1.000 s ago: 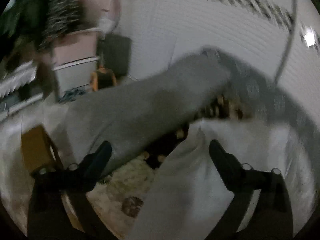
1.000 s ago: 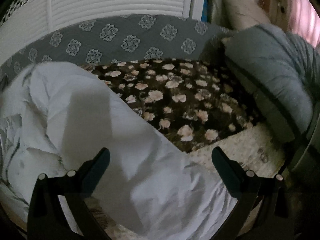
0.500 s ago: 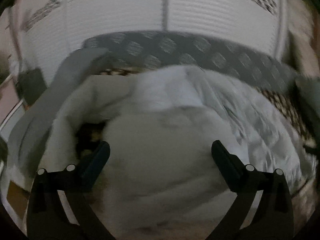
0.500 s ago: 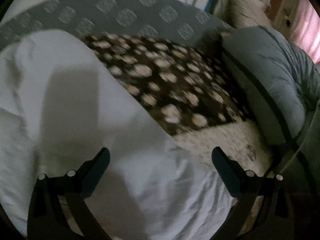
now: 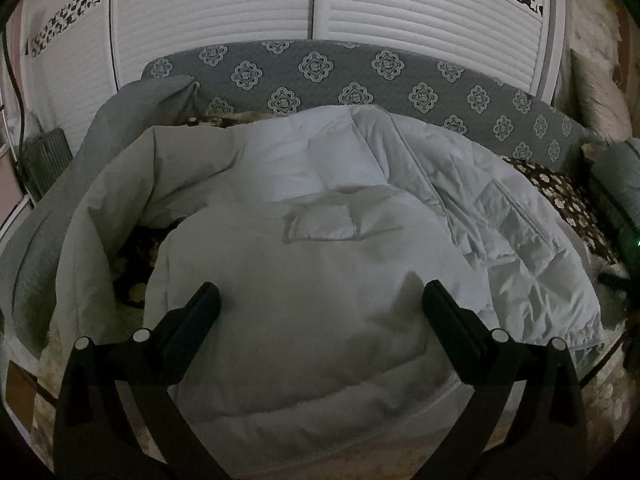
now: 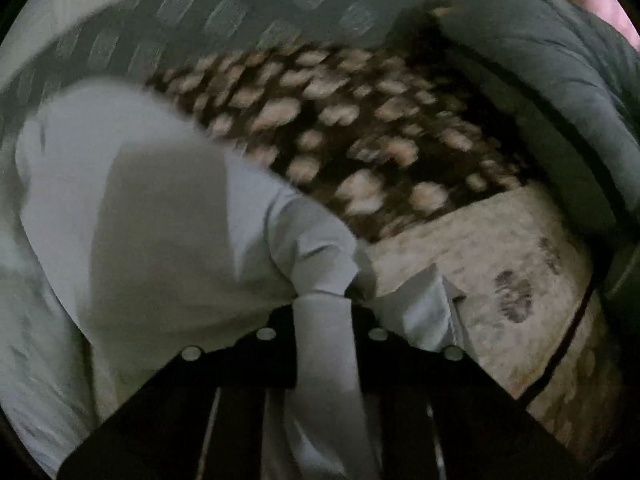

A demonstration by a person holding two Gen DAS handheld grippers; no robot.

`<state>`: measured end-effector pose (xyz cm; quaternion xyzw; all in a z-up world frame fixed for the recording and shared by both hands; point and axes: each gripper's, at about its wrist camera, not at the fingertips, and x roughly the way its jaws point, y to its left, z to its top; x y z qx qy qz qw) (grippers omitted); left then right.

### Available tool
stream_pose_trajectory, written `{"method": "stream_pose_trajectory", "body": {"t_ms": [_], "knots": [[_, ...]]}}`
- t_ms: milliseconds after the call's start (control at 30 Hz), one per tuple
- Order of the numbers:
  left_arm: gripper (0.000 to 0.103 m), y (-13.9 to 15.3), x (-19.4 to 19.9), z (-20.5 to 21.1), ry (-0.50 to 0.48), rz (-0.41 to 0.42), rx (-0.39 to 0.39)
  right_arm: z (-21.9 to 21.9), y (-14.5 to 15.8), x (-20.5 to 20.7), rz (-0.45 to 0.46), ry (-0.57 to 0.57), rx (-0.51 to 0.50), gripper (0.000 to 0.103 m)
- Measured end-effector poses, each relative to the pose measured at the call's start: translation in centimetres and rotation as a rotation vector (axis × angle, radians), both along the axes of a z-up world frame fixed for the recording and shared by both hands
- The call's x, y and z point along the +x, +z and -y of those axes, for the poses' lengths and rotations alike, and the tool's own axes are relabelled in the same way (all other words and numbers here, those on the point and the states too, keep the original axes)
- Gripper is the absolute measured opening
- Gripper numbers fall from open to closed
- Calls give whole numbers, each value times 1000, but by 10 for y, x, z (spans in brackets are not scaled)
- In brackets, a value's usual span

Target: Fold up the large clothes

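A large white padded jacket point(image 5: 320, 240) lies bunched on the bed, with a chest pocket facing up and its quilted lining showing on the right. My left gripper point(image 5: 320, 308) hovers just over the near part of the jacket, open, with nothing between its fingers. In the right wrist view the image is blurred. There my right gripper point(image 6: 323, 312) has its jaws closing, and a fold of the jacket's point(image 6: 140, 220) edge is pinched between them, near the bed's right side.
A dark floral blanket point(image 6: 360, 128) and a cream fluffy spread point(image 6: 500, 248) cover the bed. A grey garment point(image 5: 60, 200) lies at the left and a grey padded one point(image 6: 540, 60) at the right. A grey patterned headboard point(image 5: 320, 68) and white louvred doors point(image 5: 224, 8) stand behind.
The left view swung from the room's left side round to face the jacket. My right gripper sank and went from wide open to pinching a fold of the jacket's edge.
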<state>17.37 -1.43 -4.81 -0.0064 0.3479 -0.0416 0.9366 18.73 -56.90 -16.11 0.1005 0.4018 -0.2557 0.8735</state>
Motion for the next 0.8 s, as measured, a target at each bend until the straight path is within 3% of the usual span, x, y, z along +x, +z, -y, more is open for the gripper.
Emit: {"method": "stream_pose_trajectory", "body": {"t_ms": [133, 200, 267, 333, 367, 400, 433, 467, 567, 633, 733, 800], "knots": [[100, 1, -2, -1, 6, 0, -1, 18, 61, -26, 164, -157, -202, 12], [100, 0, -1, -1, 7, -7, -9, 22, 77, -38, 208, -247, -321, 13], [100, -1, 1, 1, -1, -12, -12, 29, 73, -38, 187, -304, -370, 19], [100, -2, 2, 5, -12, -14, -9, 38, 60, -30, 151, -262, -263, 32], [100, -2, 2, 9, -23, -14, -6, 40, 52, -24, 118, -235, -196, 51], [100, -1, 2, 10, -31, -14, -3, 35, 51, -21, 106, -213, -173, 62], [100, -1, 2, 13, -40, -13, 2, 24, 57, -20, 128, -188, -180, 81], [100, 0, 1, 15, -48, -12, 6, 13, 65, -21, 154, -161, -191, 93], [100, -1, -1, 22, -76, -15, 18, -41, 95, -23, 252, 16, -151, 97], [100, -4, 1, 26, -83, -21, 27, -87, 102, -23, 280, 213, -37, 97], [100, -13, 6, 32, -83, -30, 50, -139, 91, -21, 229, 369, -16, 97], [95, -19, 12, 34, -87, -45, 40, -160, 78, -17, 197, 387, -56, 97]]}}
